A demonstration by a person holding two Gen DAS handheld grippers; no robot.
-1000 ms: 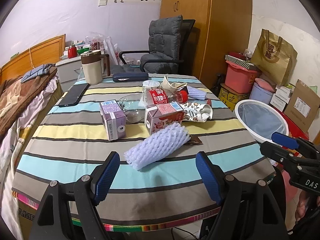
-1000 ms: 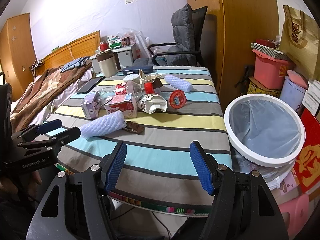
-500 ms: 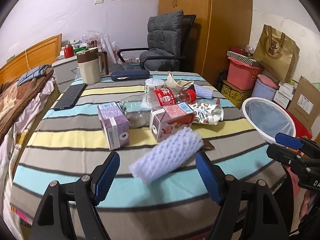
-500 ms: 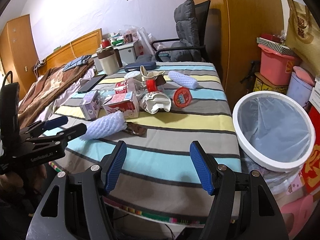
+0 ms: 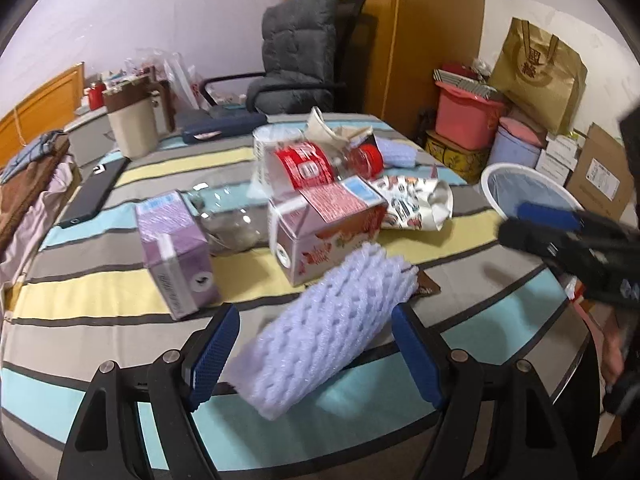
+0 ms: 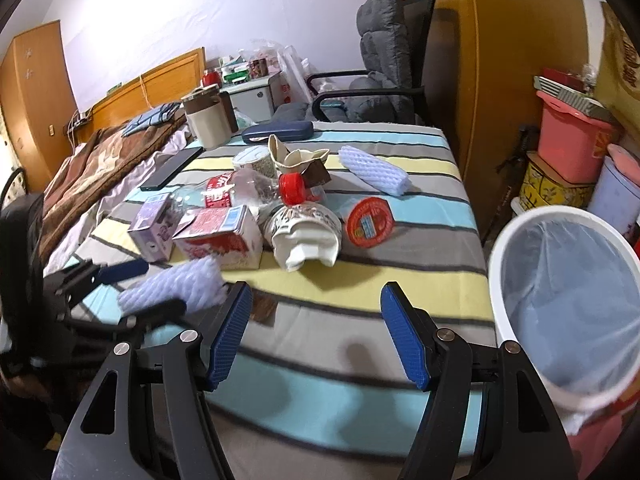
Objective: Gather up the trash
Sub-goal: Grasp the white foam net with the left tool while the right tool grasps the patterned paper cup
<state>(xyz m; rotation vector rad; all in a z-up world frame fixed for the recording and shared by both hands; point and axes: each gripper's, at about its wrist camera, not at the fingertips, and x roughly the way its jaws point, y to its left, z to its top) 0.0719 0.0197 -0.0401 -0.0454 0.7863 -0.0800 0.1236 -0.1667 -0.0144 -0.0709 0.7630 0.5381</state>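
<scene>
Foam sleeve (image 5: 332,328) lies low in the left wrist frame on the striped surface (image 5: 100,288), between the spread jaws of the left gripper (image 5: 316,354), unclamped. Right gripper (image 6: 316,336), also spread, holds nothing; bin (image 6: 568,304) at right.

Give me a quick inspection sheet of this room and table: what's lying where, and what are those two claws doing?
Surface: striped tablecloth, crowded at the middle.
Job's things: foam net between the left claw's pads; second foam net; purple carton; red carton; bottle; crumpled cup; red lid; lined bin beside the table.
Clutter: mug, phone, dark case.
Grippers: left claw open; right claw open, empty.
Cables: nothing seen.
Surroundings: chair, wardrobe, bed, stacked boxes.
</scene>
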